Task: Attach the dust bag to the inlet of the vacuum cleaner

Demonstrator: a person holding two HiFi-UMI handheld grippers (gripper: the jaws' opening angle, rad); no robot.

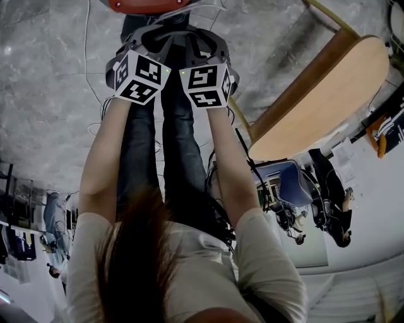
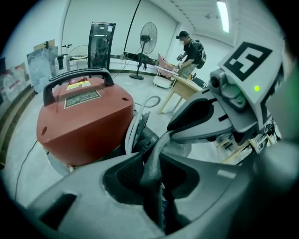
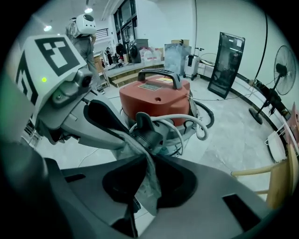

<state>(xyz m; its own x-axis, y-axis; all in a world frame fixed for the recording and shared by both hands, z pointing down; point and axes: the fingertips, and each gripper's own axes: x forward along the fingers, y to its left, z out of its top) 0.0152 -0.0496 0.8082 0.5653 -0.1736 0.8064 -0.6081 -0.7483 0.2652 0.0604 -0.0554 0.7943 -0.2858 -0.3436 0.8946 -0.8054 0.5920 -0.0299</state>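
A red canister vacuum cleaner (image 2: 84,121) (image 3: 156,100) stands on the floor just ahead of both grippers; in the head view only its top edge (image 1: 148,5) shows. Its black inlet fitting (image 3: 147,133) (image 2: 147,137) faces me. A strip of grey dust bag fabric (image 3: 147,182) (image 2: 152,172) runs from near the inlet into both sets of jaws. My left gripper (image 2: 152,158) (image 1: 148,41) is shut on the fabric. My right gripper (image 3: 147,161) (image 1: 205,44) pinches the same fabric while its jaws open slightly. The two grippers sit side by side, almost touching.
A white hose (image 3: 187,122) loops around the vacuum's base. A wooden table (image 1: 315,107) stands to the right, a wooden chair (image 3: 280,182) beside it. Standing fans (image 2: 148,35) (image 3: 284,65), a black panel (image 2: 100,42) and a person (image 2: 189,51) are farther back.
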